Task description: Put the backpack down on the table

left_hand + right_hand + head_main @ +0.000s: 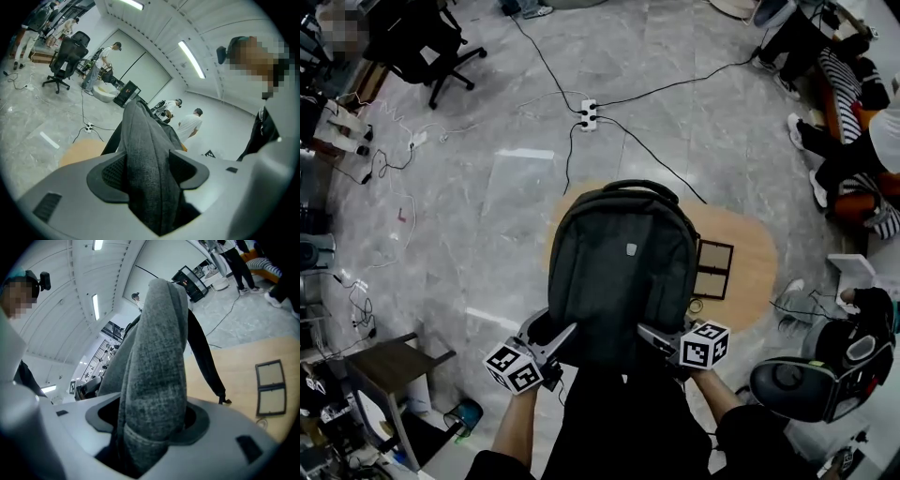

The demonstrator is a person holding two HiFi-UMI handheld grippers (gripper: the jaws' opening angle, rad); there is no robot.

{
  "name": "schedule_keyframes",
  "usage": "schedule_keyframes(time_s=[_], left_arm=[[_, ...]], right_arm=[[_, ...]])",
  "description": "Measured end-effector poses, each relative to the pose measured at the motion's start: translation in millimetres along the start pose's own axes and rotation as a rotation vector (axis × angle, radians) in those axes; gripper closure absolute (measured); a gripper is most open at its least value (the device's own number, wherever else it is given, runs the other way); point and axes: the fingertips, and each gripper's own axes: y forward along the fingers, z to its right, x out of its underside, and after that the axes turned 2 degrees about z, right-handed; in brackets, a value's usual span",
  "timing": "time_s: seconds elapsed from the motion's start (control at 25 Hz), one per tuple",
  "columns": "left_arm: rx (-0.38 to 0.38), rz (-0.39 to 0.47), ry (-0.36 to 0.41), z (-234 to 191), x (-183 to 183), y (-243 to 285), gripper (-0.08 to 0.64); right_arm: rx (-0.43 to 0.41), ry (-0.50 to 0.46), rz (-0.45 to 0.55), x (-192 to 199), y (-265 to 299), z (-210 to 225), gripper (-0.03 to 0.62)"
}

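Left gripper (560, 338), right gripper (653, 335): jaws wide, clamped on backpack (623, 258).

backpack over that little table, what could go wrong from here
1. The backpack hides much of the small wooden table. Set down off-centre, it might overhang an edge and tip off.
2. A two-pane frame lies on the table just right of the bag, so the bag could land on it or shove it.
3. The left hand-held gripper and the right hand-held gripper each clamp only a grey strap, so the bag may sway or slump.
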Motion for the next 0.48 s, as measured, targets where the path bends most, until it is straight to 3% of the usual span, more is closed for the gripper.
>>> schedule_keyframes(time_s=[0.48], left_arm=[[-0.010,-0.085,-0.061,-73.7,40.2,39.9,0.287]], right_arm=[[0.024,0.091,-0.021,26.2,50.6,69.0,0.322]])
